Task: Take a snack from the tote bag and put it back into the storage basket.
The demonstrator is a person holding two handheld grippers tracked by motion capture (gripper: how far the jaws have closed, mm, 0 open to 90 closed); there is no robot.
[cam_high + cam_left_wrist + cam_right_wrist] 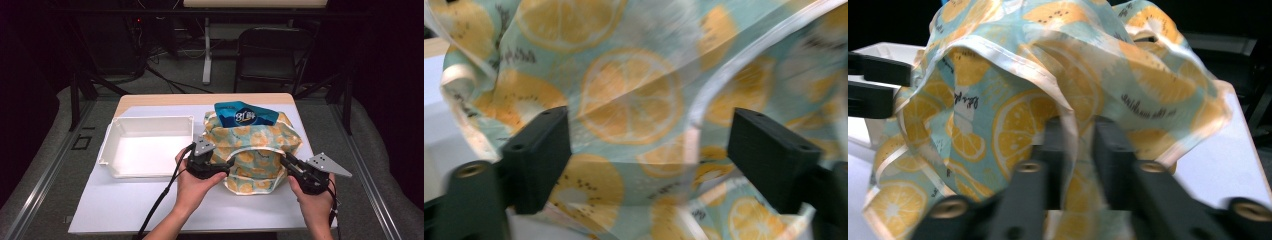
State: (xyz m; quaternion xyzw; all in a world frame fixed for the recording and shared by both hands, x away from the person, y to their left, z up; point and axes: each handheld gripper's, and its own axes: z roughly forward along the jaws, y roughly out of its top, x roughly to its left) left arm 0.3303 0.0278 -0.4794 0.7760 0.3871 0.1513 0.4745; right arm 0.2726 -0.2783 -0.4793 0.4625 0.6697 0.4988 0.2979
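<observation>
A fabric bag (255, 150) printed with orange slices on pale teal stands on the white table top, and a blue snack packet (245, 115) pokes out of its top. My left gripper (223, 171) is at the bag's left side; in the left gripper view (649, 145) its jaws stand wide apart with the cloth (629, 100) bulging just ahead of them. My right gripper (286, 161) is at the bag's right front. In the right gripper view (1083, 145) its jaws are pinched together on a hemmed fold of the cloth (1013, 105).
An empty white plastic tray (150, 120) lies left of the bag, close to the left gripper. A dark chair (270, 50) and a table leg stand beyond the far edge. Bare table top (115, 205) lies at the front left.
</observation>
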